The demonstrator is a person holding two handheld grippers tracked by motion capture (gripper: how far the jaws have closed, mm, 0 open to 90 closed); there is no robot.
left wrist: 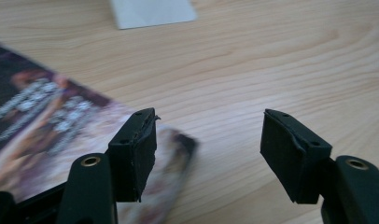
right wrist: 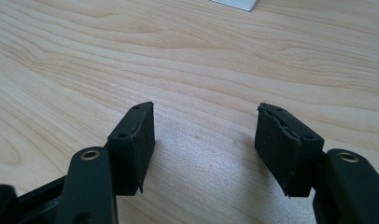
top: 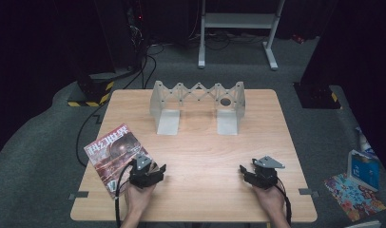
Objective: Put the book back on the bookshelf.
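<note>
A magazine (top: 112, 156) with a dark red cover lies flat near the left edge of the wooden table (top: 200, 152). My left gripper (top: 158, 171) hovers at its right-hand corner, open, jaws pointing right. In the left gripper view the magazine (left wrist: 43, 116) passes under the left jaw and nothing sits between the pads of the left gripper (left wrist: 208, 149). My right gripper (top: 243, 171) rests at the front right, open, jaws pointing left. In the right gripper view the right gripper (right wrist: 206, 144) has bare wood between its pads.
A grey metal expanding book stand (top: 198, 102) stands at the back middle of the table; its pale feet (left wrist: 152, 11) (right wrist: 236, 3) edge into both gripper views. On the floor to the right lie a blue box (top: 363, 168) and a colourful sheet (top: 355, 195).
</note>
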